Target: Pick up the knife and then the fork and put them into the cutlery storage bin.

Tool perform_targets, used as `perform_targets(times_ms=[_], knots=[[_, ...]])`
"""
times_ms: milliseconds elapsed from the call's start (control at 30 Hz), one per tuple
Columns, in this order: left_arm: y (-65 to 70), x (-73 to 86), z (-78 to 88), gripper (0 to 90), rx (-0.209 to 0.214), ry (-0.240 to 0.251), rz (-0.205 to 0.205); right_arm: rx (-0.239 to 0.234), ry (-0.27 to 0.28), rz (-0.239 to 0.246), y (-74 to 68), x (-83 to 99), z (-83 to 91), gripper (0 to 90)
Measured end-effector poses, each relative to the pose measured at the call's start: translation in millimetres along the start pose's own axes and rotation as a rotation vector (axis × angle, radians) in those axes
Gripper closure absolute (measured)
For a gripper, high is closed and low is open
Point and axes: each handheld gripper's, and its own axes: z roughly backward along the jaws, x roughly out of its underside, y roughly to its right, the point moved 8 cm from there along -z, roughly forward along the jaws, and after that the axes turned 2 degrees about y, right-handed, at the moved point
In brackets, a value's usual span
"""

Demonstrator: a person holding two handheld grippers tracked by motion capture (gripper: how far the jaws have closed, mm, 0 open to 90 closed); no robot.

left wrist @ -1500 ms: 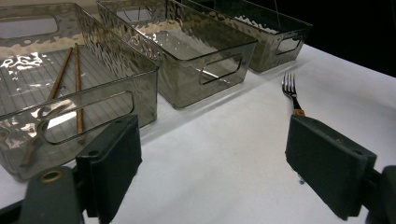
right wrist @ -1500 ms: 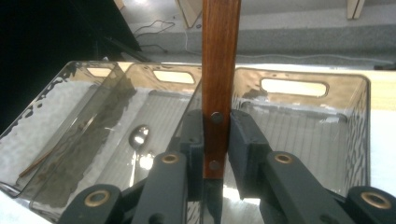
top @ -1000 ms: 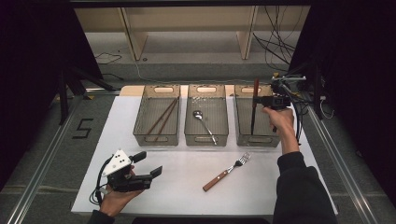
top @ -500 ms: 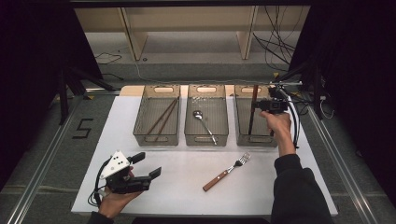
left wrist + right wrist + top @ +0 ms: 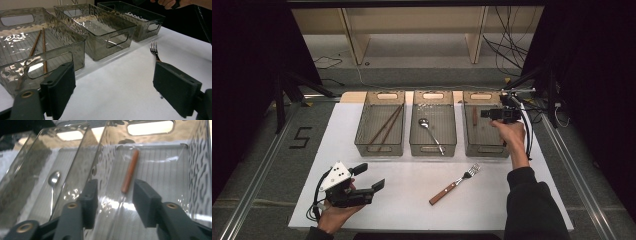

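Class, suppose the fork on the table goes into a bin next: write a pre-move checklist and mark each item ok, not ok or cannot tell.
1. Fork lies free on the white table, touching nothing: ok.
2. Left tool open and empty: ok.
3. Right tool open and empty, over the right bin: ok.
4. Wooden-handled utensil lies flat in the right bin, clear of the tool: ok.
5. Whether that utensil is a knife or another fork: cannot tell, its metal end is lost in glare.
6. Middle bin holds the spoon, left bin the chopsticks: ok.
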Motion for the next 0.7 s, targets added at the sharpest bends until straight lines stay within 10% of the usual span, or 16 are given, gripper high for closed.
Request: perform_targets(times_ms=[267,700], knots=[[0.8,0.5,-0.9,17.7,0.001,-0.004,0.004,-0.130,-0.021,0.332,-46.6,12.4,28.6,36.9],[1.1,0.7,-1.3,17.7,0.000,-0.006,-0.002,-0.241,-0.028,0.543,-99.9,47.5,65.7,38.6]])
